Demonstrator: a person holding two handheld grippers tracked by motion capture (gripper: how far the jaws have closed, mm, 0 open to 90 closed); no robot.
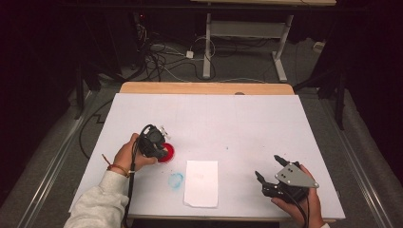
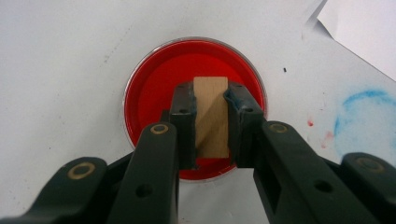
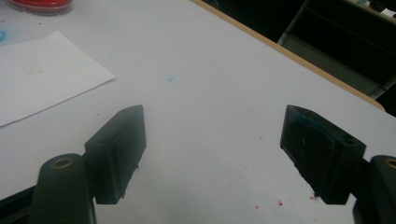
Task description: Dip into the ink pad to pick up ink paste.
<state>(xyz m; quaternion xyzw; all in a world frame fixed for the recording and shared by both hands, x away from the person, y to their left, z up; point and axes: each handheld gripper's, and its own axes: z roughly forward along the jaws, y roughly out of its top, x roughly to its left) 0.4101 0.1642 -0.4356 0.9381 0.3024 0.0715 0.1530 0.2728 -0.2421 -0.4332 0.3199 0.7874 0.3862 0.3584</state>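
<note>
White covering spreads over the table (image 1: 237, 118), whose wooden edge shows at the far side; beyond it lie a dark floor, loose cables and the legs of a second table. Left gripper (image 1: 153, 141), held in the person's left hand (image 1: 126, 156), points downward over a round red dish (image 1: 167, 152) at the left-centre of the table. Left gripper view: both jaws are closed on a small wooden block (image 2: 211, 116), which stands between the pads directly above the red dish (image 2: 154, 88); whether the block's lower end touches the red surface cannot be told from this angle. A faint blue ring stain (image 1: 175, 180) marks the covering just nearer the person than the dish, and a white sheet of paper (image 1: 202, 183) lies beside the stain, toward the right. Right gripper (image 1: 271, 170), held in the right hand (image 1: 304, 204) near the table's near right corner, is well apart from the dish. Right gripper view: its jaws stand wide apart with nothing between them, above bare covering flecked with small red spots (image 3: 280, 202).
</note>
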